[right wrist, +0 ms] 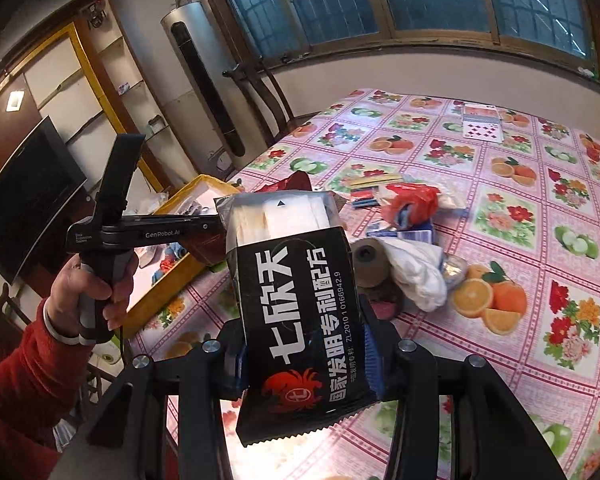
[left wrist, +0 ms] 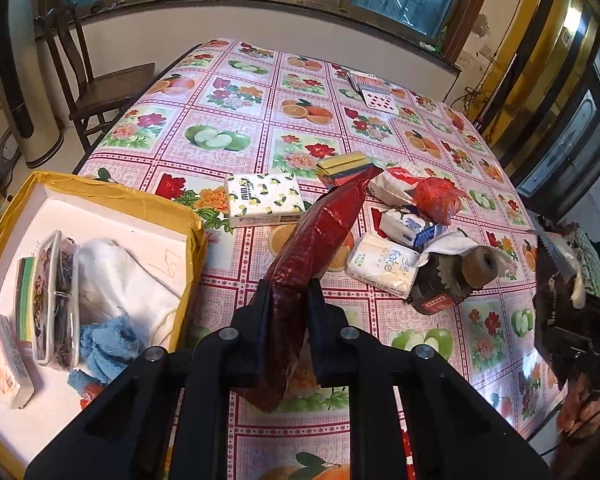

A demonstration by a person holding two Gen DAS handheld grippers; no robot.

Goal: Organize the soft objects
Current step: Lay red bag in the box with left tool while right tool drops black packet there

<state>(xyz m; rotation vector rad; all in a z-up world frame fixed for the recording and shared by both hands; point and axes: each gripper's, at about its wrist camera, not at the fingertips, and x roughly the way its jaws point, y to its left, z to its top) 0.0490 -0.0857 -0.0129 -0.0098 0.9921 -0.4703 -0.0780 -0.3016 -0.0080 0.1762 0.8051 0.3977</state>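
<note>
My left gripper (left wrist: 288,292) is shut on a long dark red foil packet (left wrist: 320,232) that sticks up and forward over the table. My right gripper (right wrist: 300,320) is shut on a black packet with white lettering (right wrist: 300,292), held upright; white pads show through its clear top. That black packet (left wrist: 556,276) shows at the right edge of the left wrist view. The yellow-edged box (left wrist: 100,192) at the left holds a white cloth (left wrist: 116,272), a blue towel (left wrist: 104,344) and small packs. A pile of tissue packs (left wrist: 384,264), a red bag (left wrist: 436,196) and a brown roll (left wrist: 480,264) lies on the table.
A floral tissue pack (left wrist: 264,200) and a stack of coloured sponges (left wrist: 344,168) lie mid-table. Playing cards (left wrist: 376,92) sit at the far side. A wooden chair (left wrist: 96,84) stands far left. A hand in a red sleeve (right wrist: 88,300) holds the left gripper handle.
</note>
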